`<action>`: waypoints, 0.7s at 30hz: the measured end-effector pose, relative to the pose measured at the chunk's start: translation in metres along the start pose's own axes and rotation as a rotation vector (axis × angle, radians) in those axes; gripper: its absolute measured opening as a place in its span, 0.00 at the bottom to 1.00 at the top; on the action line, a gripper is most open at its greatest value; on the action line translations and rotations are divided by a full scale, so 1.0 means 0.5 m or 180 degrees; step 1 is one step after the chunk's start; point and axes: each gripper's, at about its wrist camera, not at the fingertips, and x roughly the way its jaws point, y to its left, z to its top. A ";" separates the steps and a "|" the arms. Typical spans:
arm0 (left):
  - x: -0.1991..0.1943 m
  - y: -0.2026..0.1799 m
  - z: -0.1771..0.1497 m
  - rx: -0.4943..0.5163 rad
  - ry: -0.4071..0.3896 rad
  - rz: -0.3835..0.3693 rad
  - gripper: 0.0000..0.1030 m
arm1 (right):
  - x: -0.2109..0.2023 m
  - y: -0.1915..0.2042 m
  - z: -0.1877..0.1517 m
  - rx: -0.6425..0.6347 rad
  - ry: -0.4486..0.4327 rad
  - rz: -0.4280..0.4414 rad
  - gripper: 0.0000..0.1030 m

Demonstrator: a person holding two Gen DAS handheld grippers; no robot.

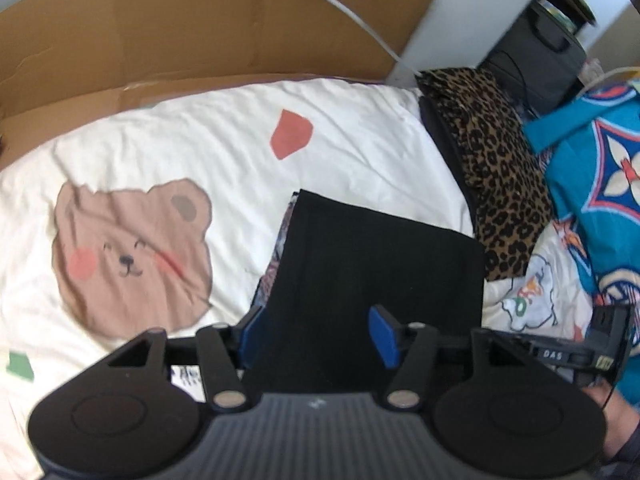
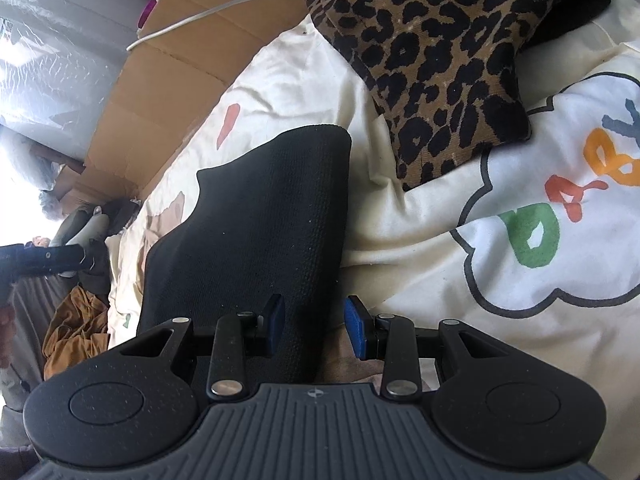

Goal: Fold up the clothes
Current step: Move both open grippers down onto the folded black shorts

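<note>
A folded black garment (image 1: 372, 276) lies on the bed's cream bear-print cover (image 1: 168, 148), toward the side where a leopard-print cloth (image 1: 500, 184) rests. A patterned layer shows under the garment's edge on the side facing the bear print (image 1: 132, 252). My left gripper (image 1: 318, 332) hovers over the garment's near edge, its blue-padded fingers (image 1: 383, 332) spread apart with nothing between them. My right gripper (image 2: 314, 330) sits at the garment's (image 2: 256, 220) near corner, fingers (image 2: 358, 330) likewise released; one pad overlaps the black fabric in view, the other lies over the cover (image 2: 400, 240), and I cannot tell whether either touches. The leopard-print cloth (image 2: 436, 56) lies just beyond, beside a cloud print with coloured letters (image 2: 560, 208). Flattened cardboard (image 1: 180, 28) lines the far edge of the bed, a white cable (image 1: 340, 8) trailing across it.
</note>
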 end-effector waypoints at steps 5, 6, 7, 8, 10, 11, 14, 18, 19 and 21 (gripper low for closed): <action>0.040 0.036 0.007 -0.0008 -0.0006 -0.0077 0.62 | -0.001 0.003 0.008 -0.0034 0.0090 -0.0136 0.34; 0.045 0.039 0.008 0.0041 -0.0041 -0.0137 0.62 | -0.001 0.005 0.010 -0.0054 0.0107 -0.0161 0.34; 0.050 0.041 0.010 0.0094 -0.0078 -0.0193 0.62 | -0.001 0.007 0.011 -0.0076 0.0120 -0.0187 0.34; 0.053 0.041 0.010 0.0173 -0.0126 -0.0204 0.62 | -0.002 0.010 0.013 -0.0105 0.0129 -0.0220 0.34; 0.063 0.042 0.008 0.0254 -0.0161 -0.0209 0.63 | -0.003 0.014 0.017 -0.0156 0.0132 -0.0291 0.34; 0.071 0.046 0.005 0.0243 -0.0157 -0.0243 0.63 | -0.003 0.016 0.018 -0.0181 0.0133 -0.0327 0.34; 0.091 0.059 -0.005 0.0167 -0.0180 -0.0342 0.63 | -0.001 0.020 0.020 -0.0202 0.0132 -0.0348 0.34; 0.115 0.080 -0.019 0.0158 -0.0177 -0.0452 0.63 | 0.002 0.024 0.021 -0.0165 0.0144 -0.0320 0.34; 0.121 0.086 -0.023 0.0164 -0.0174 -0.0478 0.63 | 0.002 0.024 0.022 -0.0140 0.0142 -0.0300 0.34; 0.134 0.103 -0.031 0.0151 -0.0183 -0.0530 0.62 | 0.002 0.025 0.023 -0.0083 0.0134 -0.0258 0.34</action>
